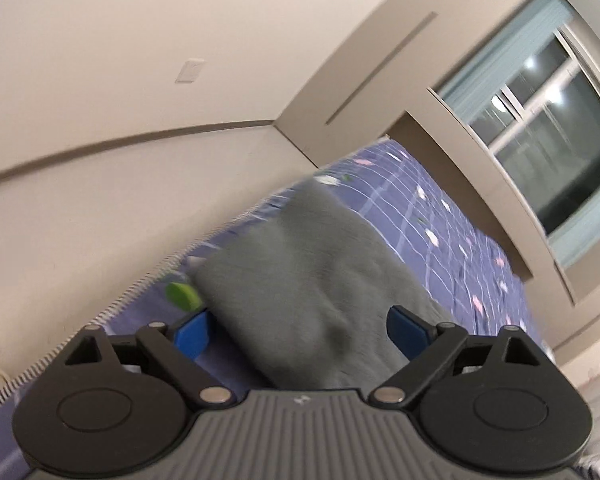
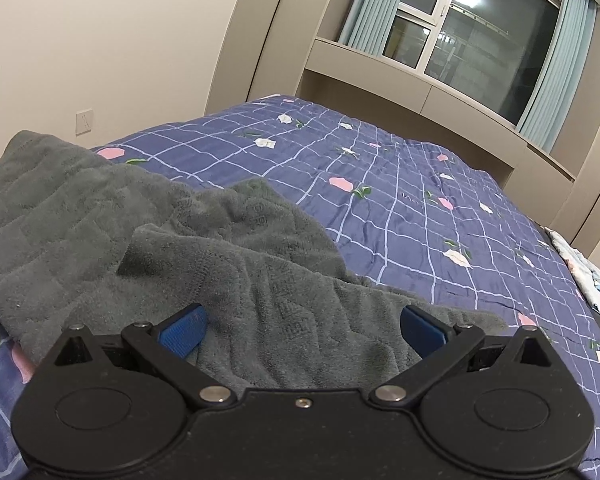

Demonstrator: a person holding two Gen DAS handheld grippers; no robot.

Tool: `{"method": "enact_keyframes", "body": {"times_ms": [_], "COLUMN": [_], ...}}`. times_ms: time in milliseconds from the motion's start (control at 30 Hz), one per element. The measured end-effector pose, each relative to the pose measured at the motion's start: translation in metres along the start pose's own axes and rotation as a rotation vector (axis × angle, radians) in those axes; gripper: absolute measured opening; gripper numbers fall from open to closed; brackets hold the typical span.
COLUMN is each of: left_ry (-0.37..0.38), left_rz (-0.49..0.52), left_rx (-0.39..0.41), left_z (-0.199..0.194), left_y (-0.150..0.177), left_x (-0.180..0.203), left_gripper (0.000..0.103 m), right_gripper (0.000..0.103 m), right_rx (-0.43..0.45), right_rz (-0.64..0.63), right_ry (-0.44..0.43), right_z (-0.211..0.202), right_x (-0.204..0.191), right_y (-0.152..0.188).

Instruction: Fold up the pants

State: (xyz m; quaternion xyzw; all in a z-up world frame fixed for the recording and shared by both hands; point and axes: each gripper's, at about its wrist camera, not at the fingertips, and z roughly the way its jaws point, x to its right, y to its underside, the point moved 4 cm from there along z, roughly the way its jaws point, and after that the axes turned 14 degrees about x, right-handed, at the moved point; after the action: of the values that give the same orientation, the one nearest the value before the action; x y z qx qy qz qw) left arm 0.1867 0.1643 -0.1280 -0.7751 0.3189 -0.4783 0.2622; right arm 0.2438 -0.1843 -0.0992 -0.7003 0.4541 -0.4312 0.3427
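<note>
Grey fleece pants [image 2: 140,232] lie rumpled on a blue checked quilt [image 2: 400,184], with one part folded over another near the front. My right gripper [image 2: 303,328] hangs just over the near edge of the pants, blue pads [image 2: 184,332] wide apart and nothing pinched between them. In the tilted, blurred left wrist view the pants [image 1: 300,264] run away from me along the quilt [image 1: 440,216]. My left gripper [image 1: 300,320] is open above them, one pad [image 1: 192,332] beside the cloth's left edge and the other over its right side.
The bed runs to a beige wall with a socket [image 2: 85,122] on the left and a low shelf [image 2: 420,96] under a curtained window [image 2: 480,32] at the back. A pale cloth [image 2: 580,264] lies at the bed's right edge.
</note>
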Motion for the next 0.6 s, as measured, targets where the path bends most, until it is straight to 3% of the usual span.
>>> {"method": "enact_keyframes", "body": {"times_ms": [100,200,400,500,600], "left_ry": [-0.011,0.021,0.072,0.027,-0.039], "left_rz": [0.13,0.181,0.163,0.17,0.106], "left_rx": [0.057,0.088,0.079,0.068,0.037], "left_z": [-0.009,-0.02,-0.025,-0.022,-0.014], "left_y": [0.002,0.002,-0.002,-0.002,-0.002], "left_x": [0.028,0.049,0.068,0.06,0.031], "left_gripper": [0.096,0.097,0.098,0.1,0.1], "right_gripper": [0.103,0.103,0.103,0.103,0.103], "right_rx": [-0.01,-0.016,-0.015,-0.014,-0.013], "right_rz": [-0.001,0.008,0.024,0.03,0.032], "right_ry": [0.003,0.001,-0.005,-0.007,-0.009], "right_z": [0.003,0.005,0.006,0.006,0.006], "right_x": [-0.001,0.0,0.001,0.002,0.002], "right_y": [0.001,0.001,0.005,0.005,0.005]}}
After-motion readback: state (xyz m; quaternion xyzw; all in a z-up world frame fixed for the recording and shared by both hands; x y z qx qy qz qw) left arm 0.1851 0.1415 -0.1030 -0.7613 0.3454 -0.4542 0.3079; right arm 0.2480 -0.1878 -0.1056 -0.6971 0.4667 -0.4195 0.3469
